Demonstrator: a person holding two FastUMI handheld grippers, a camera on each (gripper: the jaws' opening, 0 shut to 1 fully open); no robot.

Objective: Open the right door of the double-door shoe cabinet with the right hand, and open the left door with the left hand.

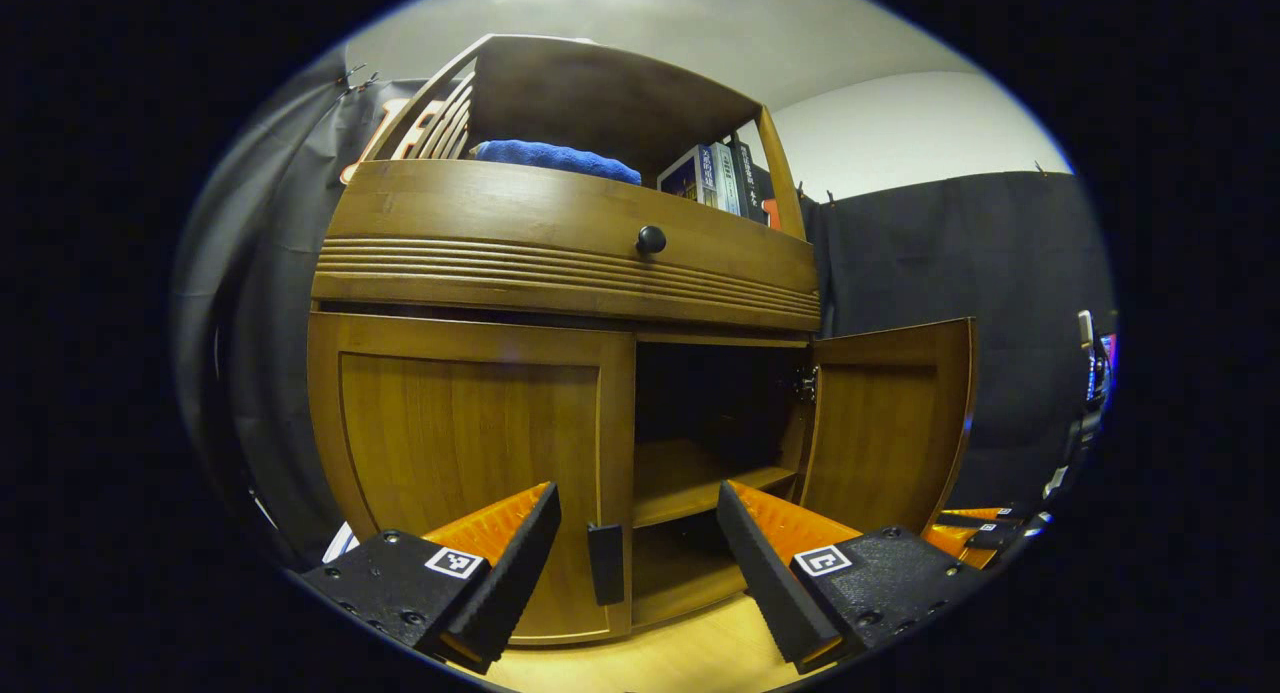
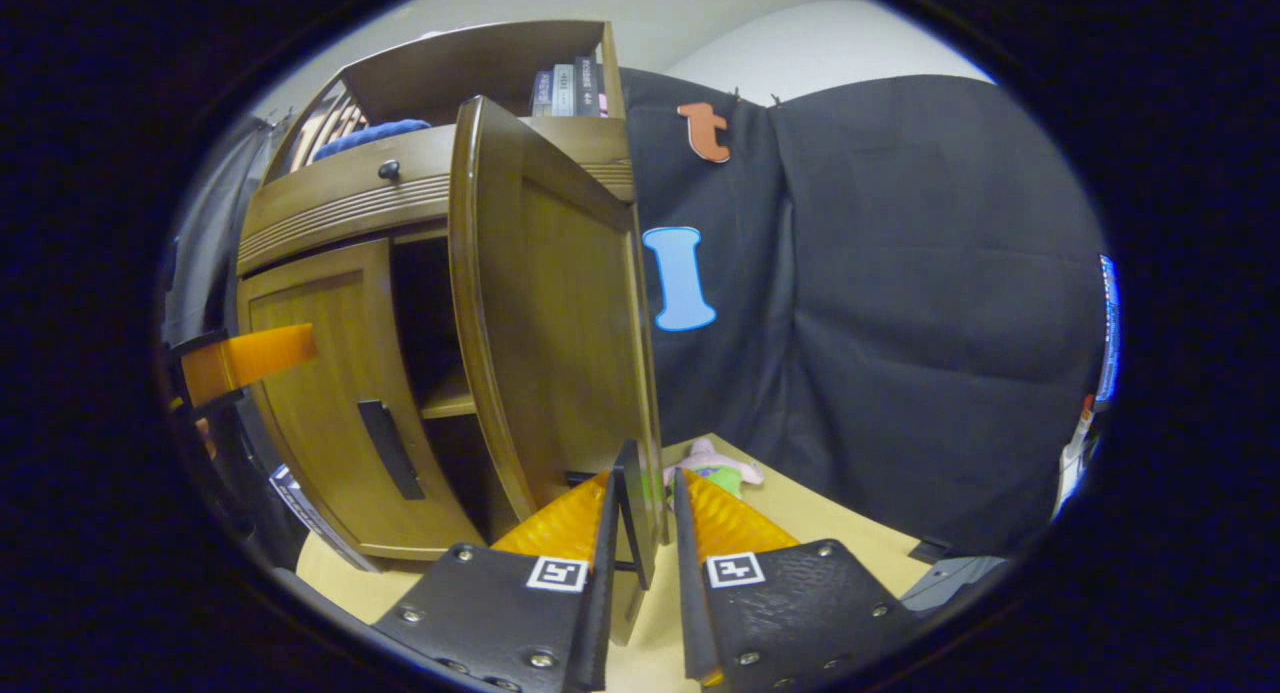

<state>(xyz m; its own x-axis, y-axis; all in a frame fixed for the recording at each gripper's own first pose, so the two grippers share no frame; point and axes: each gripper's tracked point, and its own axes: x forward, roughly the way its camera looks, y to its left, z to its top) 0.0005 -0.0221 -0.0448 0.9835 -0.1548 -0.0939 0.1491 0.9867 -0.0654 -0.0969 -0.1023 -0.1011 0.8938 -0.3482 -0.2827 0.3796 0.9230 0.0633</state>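
In the left gripper view, the left gripper (image 1: pixel 638 533) points level at the lower front of the brown wooden double-door shoe cabinet (image 1: pixel 560 273). Its fingers stand wide apart with nothing between them. The dark vertical handle (image 1: pixel 605 563) of the closed left door (image 1: pixel 470 473) sits between the two fingers but farther off, touching neither. The right door (image 1: pixel 890 413) is swung open on its hinge, showing a wooden inner shelf (image 1: pixel 690 483) in the dark compartment. Above the doors is a drawer front with a round black knob (image 1: pixel 651 239), and on the open top shelf lie a folded blue cloth (image 1: pixel 555 158) and a row of upright books (image 1: pixel 715 178).

In the right gripper view, the right gripper (image 2: pixel 645 518) reaches forward and slightly upward at the bottom edge of the open right door (image 2: pixel 550 323). Its fingers are drawn close together around the door's dark handle (image 2: pixel 632 508), which stands edge-on between them; whether both press on it cannot be told. At the far left, the left gripper's finger (image 2: pixel 250 358) hovers in front of the closed left door (image 2: pixel 330 393). A small pink and green soft toy (image 2: pixel 715 468) lies on the light wooden floor (image 2: pixel 800 513) beside the black cloth wall.
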